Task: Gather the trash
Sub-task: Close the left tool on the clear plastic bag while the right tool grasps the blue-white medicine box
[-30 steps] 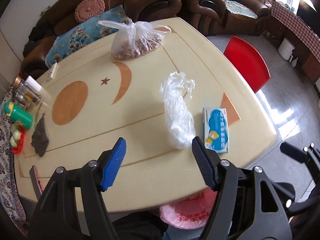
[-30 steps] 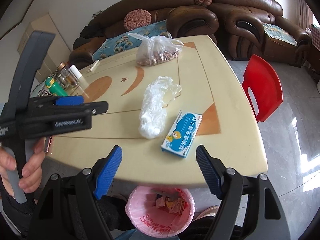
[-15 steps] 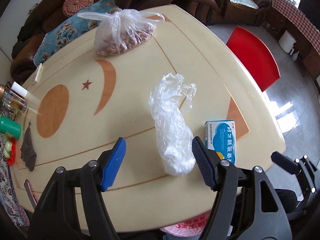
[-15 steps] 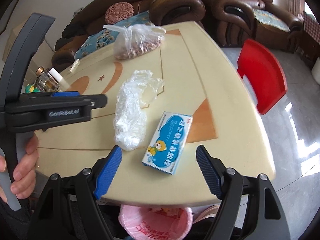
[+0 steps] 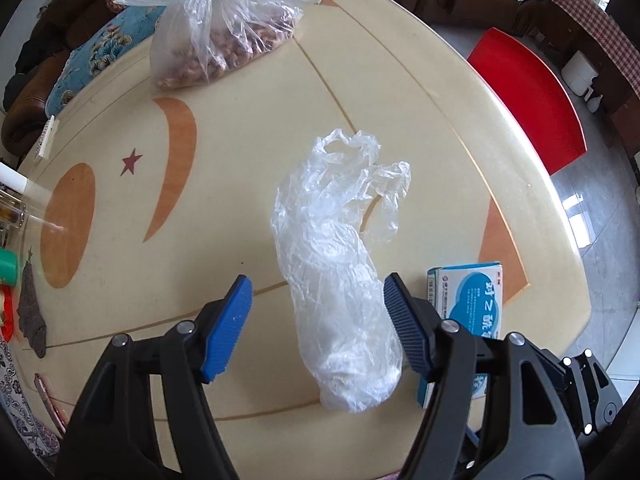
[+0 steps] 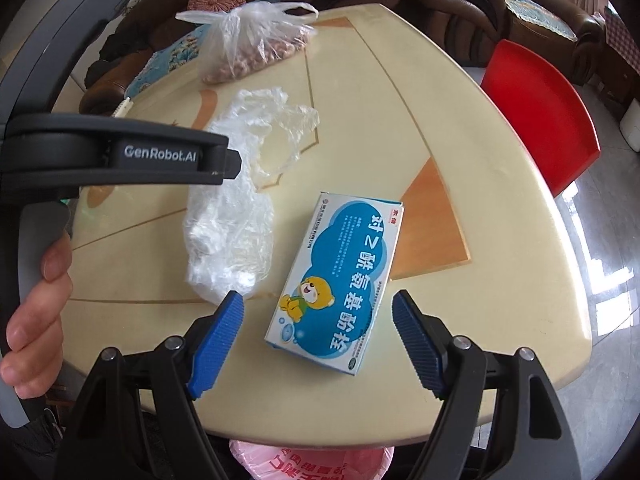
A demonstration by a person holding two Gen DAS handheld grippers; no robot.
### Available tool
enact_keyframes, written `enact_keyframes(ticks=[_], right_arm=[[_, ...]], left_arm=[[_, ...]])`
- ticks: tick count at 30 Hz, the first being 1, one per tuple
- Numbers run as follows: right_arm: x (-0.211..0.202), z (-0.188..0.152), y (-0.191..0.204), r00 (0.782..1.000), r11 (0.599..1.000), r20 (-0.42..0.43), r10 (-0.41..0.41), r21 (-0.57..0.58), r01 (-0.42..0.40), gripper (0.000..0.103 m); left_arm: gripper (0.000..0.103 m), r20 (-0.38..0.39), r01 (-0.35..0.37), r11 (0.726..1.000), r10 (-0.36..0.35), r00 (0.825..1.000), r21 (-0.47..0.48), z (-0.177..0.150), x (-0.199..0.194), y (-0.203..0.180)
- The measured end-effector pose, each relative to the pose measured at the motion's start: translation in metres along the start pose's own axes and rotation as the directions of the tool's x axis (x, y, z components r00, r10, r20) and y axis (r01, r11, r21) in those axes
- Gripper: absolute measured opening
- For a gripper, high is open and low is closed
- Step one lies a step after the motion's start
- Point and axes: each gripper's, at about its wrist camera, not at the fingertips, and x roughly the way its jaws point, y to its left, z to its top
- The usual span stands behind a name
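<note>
Left gripper [image 5: 318, 324]: jaws spread wide, blue ribbed pads facing each other, nothing clamped between them. It hangs above the table [image 5: 240, 184], fingers pointing away from the near edge toward the table's middle, one pad to each side of the centre line of view. From the right wrist camera its black body enters from the left, held level over the table's left part, with the person's left hand [image 6: 36, 312] wrapped round the grey handle beyond the table's left edge.

Right gripper [image 6: 318, 340]: jaws also spread wide, pads empty. It sits over the table's near edge, fingers aimed across the table top.
</note>
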Motion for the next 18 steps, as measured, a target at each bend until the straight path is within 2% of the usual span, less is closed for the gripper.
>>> enact_keyframes(ticks=[12,18], right_arm=[[0.031,-0.003,-0.002,0.998,1.000,-0.060,-0.015,0.011,0.016,0.076],[0.032,-0.008,0.004,0.997,0.997,-0.044,-0.056,-0.058,0.054,0.076]], left_arm=[[0.067,-0.048,0.016,1.000,-0.017,0.999,-0.016,0.008,0.035,0.000],[0.067,-0.058,0.023,1.000,-0.024,0.998,-0.014,0.008,0.043,0.001]])
